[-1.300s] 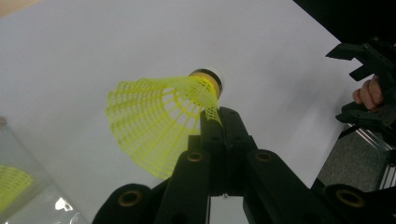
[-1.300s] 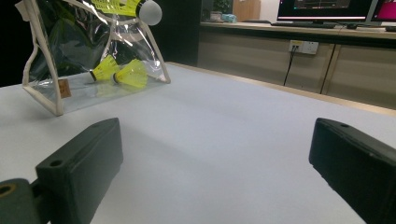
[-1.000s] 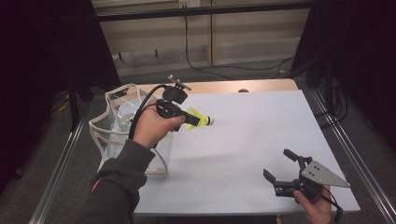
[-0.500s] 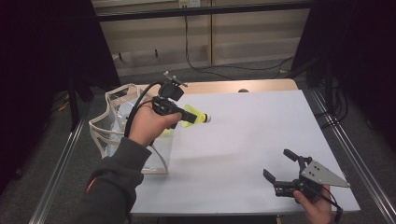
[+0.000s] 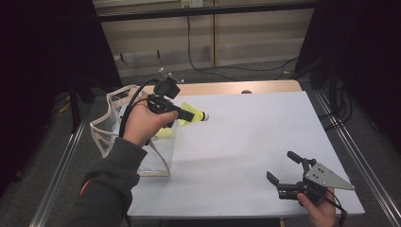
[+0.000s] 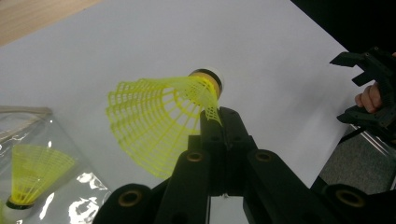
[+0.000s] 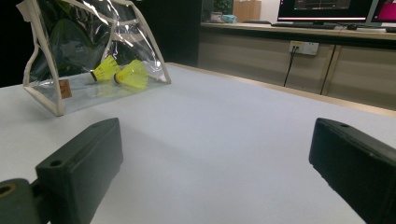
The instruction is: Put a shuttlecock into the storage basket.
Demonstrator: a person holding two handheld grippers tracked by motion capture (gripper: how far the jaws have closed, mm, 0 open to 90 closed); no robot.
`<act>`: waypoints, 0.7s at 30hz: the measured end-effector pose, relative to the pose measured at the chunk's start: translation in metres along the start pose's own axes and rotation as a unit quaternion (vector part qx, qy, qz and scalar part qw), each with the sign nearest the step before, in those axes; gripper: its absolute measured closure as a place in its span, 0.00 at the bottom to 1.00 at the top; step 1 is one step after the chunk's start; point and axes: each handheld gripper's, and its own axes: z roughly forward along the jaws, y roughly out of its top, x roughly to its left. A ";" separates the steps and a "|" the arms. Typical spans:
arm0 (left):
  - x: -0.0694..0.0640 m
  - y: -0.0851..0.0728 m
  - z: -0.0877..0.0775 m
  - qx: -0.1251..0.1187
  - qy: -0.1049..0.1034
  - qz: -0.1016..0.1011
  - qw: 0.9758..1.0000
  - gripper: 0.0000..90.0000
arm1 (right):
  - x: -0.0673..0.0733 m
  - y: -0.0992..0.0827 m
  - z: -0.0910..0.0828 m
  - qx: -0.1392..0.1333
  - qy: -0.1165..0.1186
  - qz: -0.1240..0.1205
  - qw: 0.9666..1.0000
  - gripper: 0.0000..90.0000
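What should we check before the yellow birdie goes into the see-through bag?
1. Left gripper pinches the yellow plastic mesh shuttlecock by its skirt edge: ok.
2. Shuttlecock is lifted off the white table: ok.
3. Clear plastic pouch with cream trim stands at the table's left edge: ok.
4. Pouch mouth is open wide enough: cannot tell.
5. Room left beside the yellow shuttlecocks already inside: ok.
6. Right gripper is open and far from the pouch: ok.
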 end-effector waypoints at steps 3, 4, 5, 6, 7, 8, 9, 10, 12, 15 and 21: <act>0.002 0.000 -0.005 -0.001 0.004 -0.001 1.000 1.00 | 0.000 0.000 0.000 -0.001 -0.001 0.002 1.000 0.03; 0.002 0.000 -0.006 -0.002 0.005 -0.002 1.000 1.00 | 0.000 0.000 0.000 0.000 -0.001 0.000 1.000 0.03; 0.003 0.000 -0.008 -0.002 0.007 -0.002 1.000 1.00 | 0.000 0.000 0.000 0.001 -0.001 0.000 1.000 0.03; 0.003 0.000 -0.009 -0.004 0.009 -0.004 1.000 1.00 | 0.000 0.000 0.000 0.001 0.000 0.001 1.000 0.03; 0.003 0.000 -0.011 -0.002 0.008 -0.001 1.000 1.00 | 0.000 0.000 0.000 0.002 -0.001 -0.001 1.000 0.03; 0.004 0.000 -0.012 -0.003 0.009 -0.002 1.000 1.00 | 0.000 0.000 0.000 0.001 0.000 0.000 1.000 0.03; 0.004 -0.001 -0.013 -0.005 0.012 -0.005 1.000 1.00 | 0.000 0.000 0.000 0.001 0.000 0.000 1.000 0.03; 0.005 0.000 -0.015 -0.003 0.012 -0.003 1.000 1.00 | 0.000 0.000 0.000 0.001 -0.001 0.000 1.000 0.03; 0.006 -0.001 -0.017 -0.004 0.015 -0.004 1.000 1.00 | 0.001 0.000 0.000 0.001 0.000 0.000 1.000 0.03; 0.009 -0.002 -0.021 -0.005 0.018 -0.007 1.000 1.00 | 0.001 0.000 0.000 0.000 0.000 0.000 1.000 0.03; 0.015 -0.005 -0.029 -0.009 0.023 -0.012 1.000 1.00 | 0.000 0.000 0.000 0.000 -0.001 0.000 1.000 0.03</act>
